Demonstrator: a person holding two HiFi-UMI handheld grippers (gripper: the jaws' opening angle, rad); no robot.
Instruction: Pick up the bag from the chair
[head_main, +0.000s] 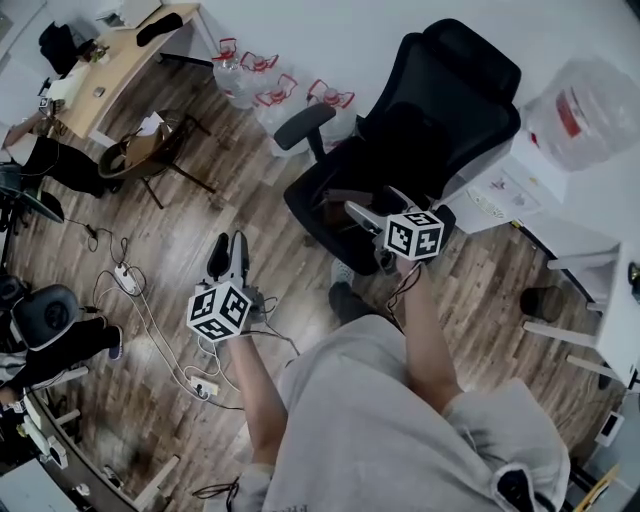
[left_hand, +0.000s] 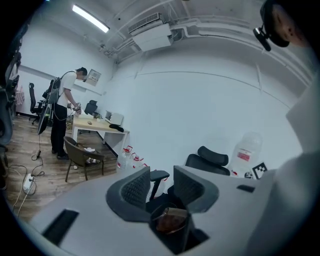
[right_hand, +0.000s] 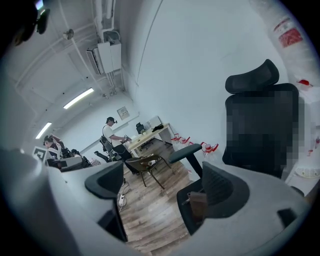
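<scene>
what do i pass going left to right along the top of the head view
wooden desk → water jugs with red handles → black office chair → large clear bottle

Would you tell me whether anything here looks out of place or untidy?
White power strips and loose cables sprawl across the wooden floor left of the black office chair, a likely tripping hazard. Nothing else stands out.

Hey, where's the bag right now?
The brown bag sits on the black office chair's seat, centre of the head view, close to the tips of the open right hand-held gripper.
</scene>
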